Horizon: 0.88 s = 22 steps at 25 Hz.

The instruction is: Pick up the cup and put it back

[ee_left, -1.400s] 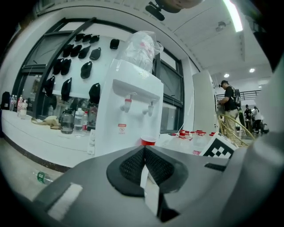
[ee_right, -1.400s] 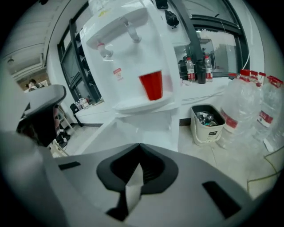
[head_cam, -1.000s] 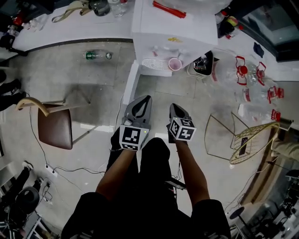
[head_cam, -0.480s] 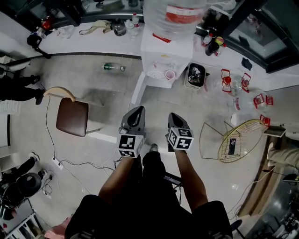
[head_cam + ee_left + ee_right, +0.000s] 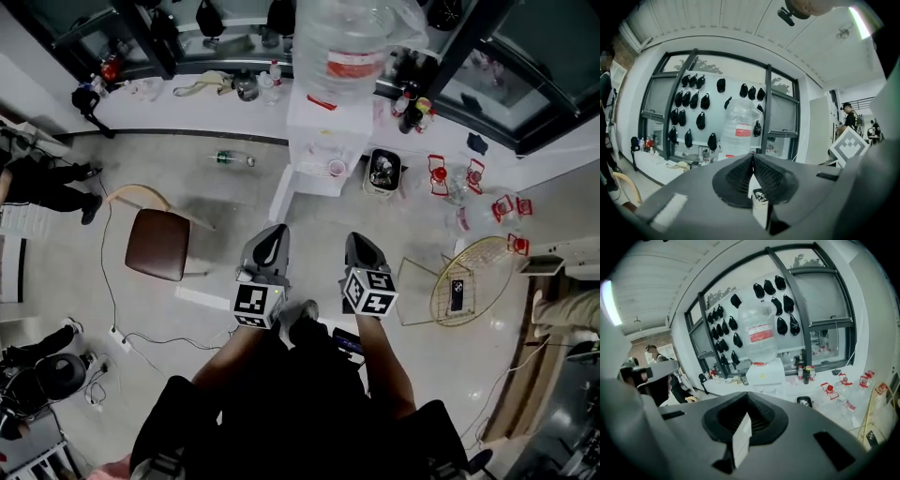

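Left gripper [image 5: 272,234]: jaws closed together, nothing between them, held above the floor.
Right gripper [image 5: 361,242]: jaws closed together, empty, beside the left one.
Cup [image 5: 336,168]: pink, at the right end of the water dispenser's [image 5: 328,127] front ledge, well apart from both grippers.
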Tool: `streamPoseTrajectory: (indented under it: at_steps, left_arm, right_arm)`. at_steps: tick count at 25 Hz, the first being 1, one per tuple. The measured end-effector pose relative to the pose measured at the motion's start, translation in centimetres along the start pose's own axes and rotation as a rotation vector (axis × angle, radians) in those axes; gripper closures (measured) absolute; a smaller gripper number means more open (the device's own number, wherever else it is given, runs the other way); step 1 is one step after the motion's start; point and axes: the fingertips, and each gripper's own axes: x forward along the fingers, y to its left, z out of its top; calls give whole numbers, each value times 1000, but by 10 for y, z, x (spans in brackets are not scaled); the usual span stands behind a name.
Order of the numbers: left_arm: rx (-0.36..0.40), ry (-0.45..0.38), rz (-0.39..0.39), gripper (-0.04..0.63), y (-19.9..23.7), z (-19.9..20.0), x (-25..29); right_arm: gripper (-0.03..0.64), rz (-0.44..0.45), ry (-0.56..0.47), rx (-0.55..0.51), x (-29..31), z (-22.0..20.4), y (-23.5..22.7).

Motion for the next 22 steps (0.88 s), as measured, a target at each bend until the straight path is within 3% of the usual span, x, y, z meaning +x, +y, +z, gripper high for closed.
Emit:
streamPoseTrajectory:
  at_steps: [4,12,22]
  left_arm:
    - [20,-30,-16,589,9,20,-25]
    - [18,-47,-73,589,19,35,-54]
    - [24,-59,-128,588,23,43,-51]
  right_arm:
    - [621,-17,-104,-11,-38,33,26]
    - [621,-27,-212,-59,-92,46,82]
    - [623,-56,-243,-49,-92,52,94]
